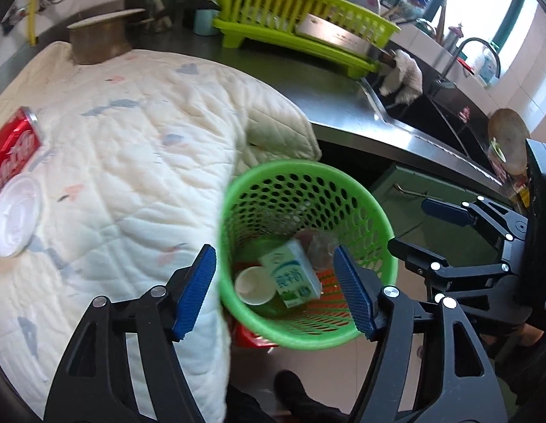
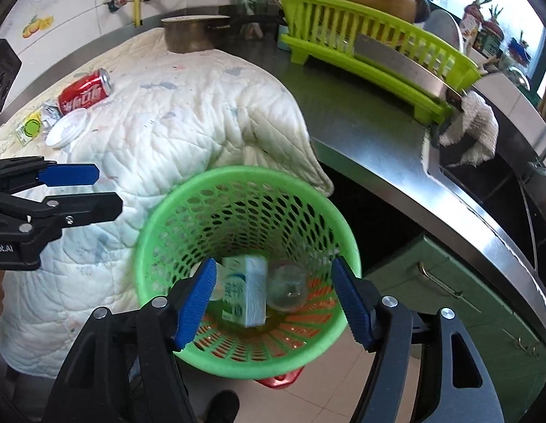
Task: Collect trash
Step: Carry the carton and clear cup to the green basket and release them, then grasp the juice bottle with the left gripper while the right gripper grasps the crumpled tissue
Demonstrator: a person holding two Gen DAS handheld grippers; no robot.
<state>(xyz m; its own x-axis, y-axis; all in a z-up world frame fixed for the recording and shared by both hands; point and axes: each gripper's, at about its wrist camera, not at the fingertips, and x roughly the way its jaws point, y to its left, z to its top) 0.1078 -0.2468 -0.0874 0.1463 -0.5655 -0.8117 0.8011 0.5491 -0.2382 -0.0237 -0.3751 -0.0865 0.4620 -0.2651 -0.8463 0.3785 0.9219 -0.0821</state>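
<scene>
Green mesh basket (image 2: pixel 244 268): below the counter edge, on a red stool (image 2: pixel 280 380); holds milk carton (image 2: pixel 246 289), paper cup (image 1: pixel 253 285), clear plastic cup (image 2: pixel 287 287).
Left gripper (image 1: pixel 276 289): jaws apart, empty, above basket.
Right gripper (image 2: pixel 273 299): jaws apart, empty, above basket.
Red cola can (image 2: pixel 84 95), white lid (image 2: pixel 66 128), foil scrap (image 2: pixel 50 112): far left on quilted cloth (image 2: pixel 174 123).
Steel counter (image 2: pixel 371 134): lime dish rack (image 2: pixel 371 53) far right, sink (image 2: pixel 484 176) right; tiled wall behind.

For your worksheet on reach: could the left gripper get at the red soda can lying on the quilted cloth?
Probably yes: the open left gripper is empty, and the red soda can lies uncovered beside it.
</scene>
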